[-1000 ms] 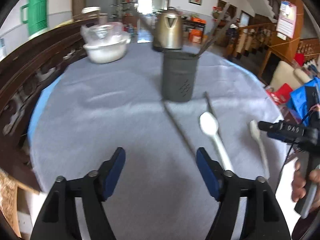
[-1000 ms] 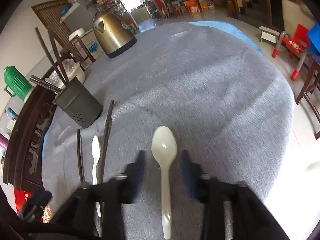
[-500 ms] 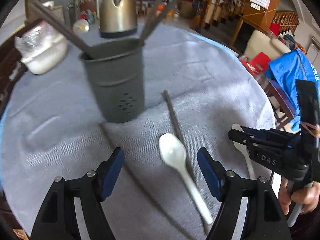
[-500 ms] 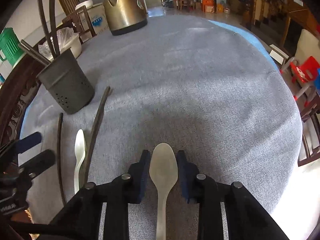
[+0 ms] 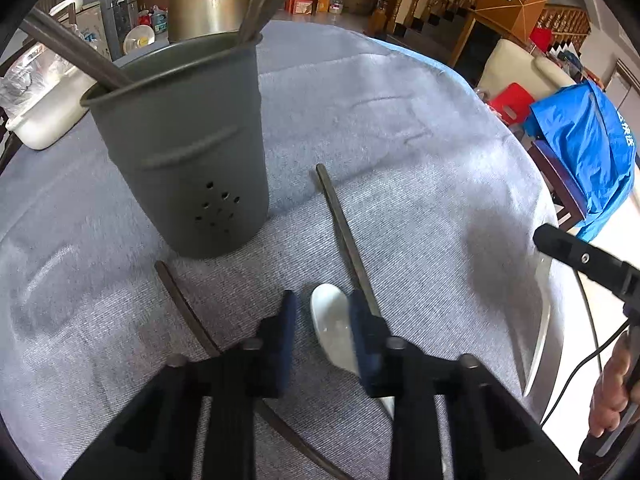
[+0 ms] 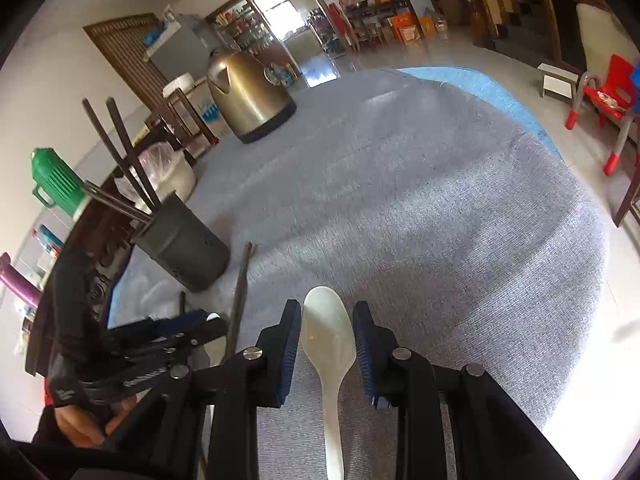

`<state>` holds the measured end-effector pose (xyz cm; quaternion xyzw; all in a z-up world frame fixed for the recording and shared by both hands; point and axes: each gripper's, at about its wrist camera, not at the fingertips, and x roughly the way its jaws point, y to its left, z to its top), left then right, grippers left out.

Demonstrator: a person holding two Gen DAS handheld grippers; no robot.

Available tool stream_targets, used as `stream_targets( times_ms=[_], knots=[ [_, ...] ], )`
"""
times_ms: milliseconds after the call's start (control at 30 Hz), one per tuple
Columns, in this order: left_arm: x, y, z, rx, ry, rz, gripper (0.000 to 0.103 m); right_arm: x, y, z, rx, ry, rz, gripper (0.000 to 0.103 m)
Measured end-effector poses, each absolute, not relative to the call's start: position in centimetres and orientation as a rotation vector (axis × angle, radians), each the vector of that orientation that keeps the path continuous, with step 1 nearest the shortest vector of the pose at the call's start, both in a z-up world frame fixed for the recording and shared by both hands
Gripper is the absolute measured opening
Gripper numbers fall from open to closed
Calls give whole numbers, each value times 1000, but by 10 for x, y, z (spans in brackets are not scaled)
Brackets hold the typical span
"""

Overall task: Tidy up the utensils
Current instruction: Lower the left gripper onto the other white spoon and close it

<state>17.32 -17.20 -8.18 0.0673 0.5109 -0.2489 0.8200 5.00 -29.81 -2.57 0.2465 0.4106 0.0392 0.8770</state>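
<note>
Down at 6 o'clock in the left wrist view, the left gripper (image 5: 322,334) tilts steeply toward the counter (image 5: 420,152), which wears a grey cloth. Its jaws have just been closing and now stand narrow around the bowl of a white spoon (image 5: 334,326); the right blue pad is against the bowl's edge, and whether the left pad touches cannot be told. One dark chopstick (image 5: 346,240) runs from beside the right pad toward 12 o'clock, and another chopstick (image 5: 186,312) slants off at 10 o'clock.

A grey utensil holder (image 5: 180,152) stands upright at 10 o'clock, just beyond the spoon, with small drain holes in its wall and dark chopsticks leaning out of it.

From the right wrist view, the right gripper (image 6: 326,340) points down at a gentler angle, at 6 o'clock. Its jaws sit narrow either side of a second white spoon (image 6: 329,340), the pads hard by the bowl, contact unclear, the handle trailing back between the fingers. At 8 o'clock a hand (image 6: 78,426) grips the other tool.
</note>
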Motion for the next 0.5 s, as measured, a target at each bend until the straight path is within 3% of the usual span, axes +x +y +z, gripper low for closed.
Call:
stream_targets(
  times_ms=[67, 267, 300, 333, 400, 500],
  knots=[
    [170, -167, -78, 147, 1067, -530, 12, 50, -297, -25, 522, 852, 83, 29],
    [173, -156, -64, 136, 1060, -510, 11, 41, -296, -20, 526, 848, 93, 29],
    [172, -155, -63, 135, 1066, -509, 18, 41, -296, -20, 528, 847, 91, 29],
    [173, -154, -61, 133, 1073, -509, 37, 40, -296, -21, 530, 846, 91, 29],
    [172, -155, -60, 120, 1080, -503, 65, 39, -295, -22, 536, 846, 98, 29],
    [169, -158, -59, 136, 1074, -503, 66, 38, -293, -23, 537, 850, 102, 29]
  ],
)
